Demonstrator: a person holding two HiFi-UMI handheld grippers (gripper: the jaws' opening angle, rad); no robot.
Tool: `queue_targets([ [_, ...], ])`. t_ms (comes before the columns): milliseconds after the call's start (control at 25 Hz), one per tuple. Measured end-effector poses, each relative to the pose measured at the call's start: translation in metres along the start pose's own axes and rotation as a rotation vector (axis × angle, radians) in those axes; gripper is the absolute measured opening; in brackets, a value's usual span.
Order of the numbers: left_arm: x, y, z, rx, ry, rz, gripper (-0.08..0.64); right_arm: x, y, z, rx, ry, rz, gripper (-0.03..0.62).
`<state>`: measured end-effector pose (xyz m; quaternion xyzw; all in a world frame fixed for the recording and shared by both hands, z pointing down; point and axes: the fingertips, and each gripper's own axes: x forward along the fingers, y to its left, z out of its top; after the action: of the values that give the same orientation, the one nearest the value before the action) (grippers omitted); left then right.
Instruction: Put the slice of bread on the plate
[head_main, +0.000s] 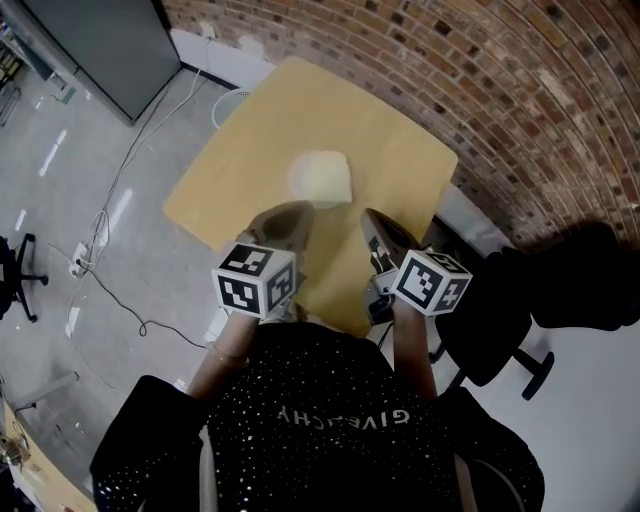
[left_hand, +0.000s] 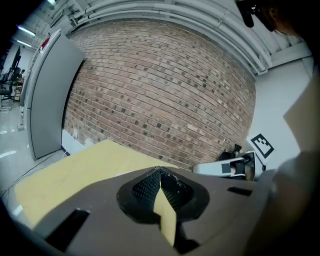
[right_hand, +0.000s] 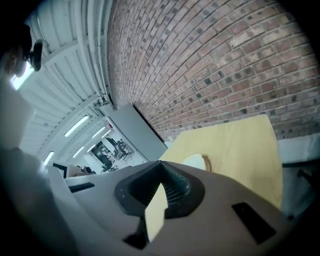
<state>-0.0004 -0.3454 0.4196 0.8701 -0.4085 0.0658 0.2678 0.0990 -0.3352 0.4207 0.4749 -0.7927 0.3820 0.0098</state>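
Note:
A pale slice of bread (head_main: 322, 178) lies near the middle of the light wooden table (head_main: 250, 130). A whiter rounded edge at its left may be a plate; I cannot tell them apart. In the right gripper view the bread (right_hand: 195, 161) shows a brown crust just past the jaw tips. My left gripper (head_main: 297, 212) and right gripper (head_main: 372, 218) hover side by side over the table's near edge, short of the bread. Both are shut with nothing between their jaws. The left gripper (left_hand: 160, 171) sees the right gripper's body (left_hand: 232, 167) to its right.
A brick wall (head_main: 480, 70) runs behind the table. On the floor at the left are a grey cabinet (head_main: 100, 45) and loose cables (head_main: 105, 230). A black office chair (head_main: 500, 320) stands at the right of the person.

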Motion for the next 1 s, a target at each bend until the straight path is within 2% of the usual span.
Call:
queue_targets([
  [120,-0.001,0.001,-0.002,-0.011,0.008,0.001,0.011,0.003,0.004,-0.002,0.018,0.003,0.025,0.011],
  [1000,-0.003,0.007,-0.010,-0.053,0.016,0.023,0.011,0.001,-0.004,-0.014,-0.049,0.050,-0.019,0.011],
])
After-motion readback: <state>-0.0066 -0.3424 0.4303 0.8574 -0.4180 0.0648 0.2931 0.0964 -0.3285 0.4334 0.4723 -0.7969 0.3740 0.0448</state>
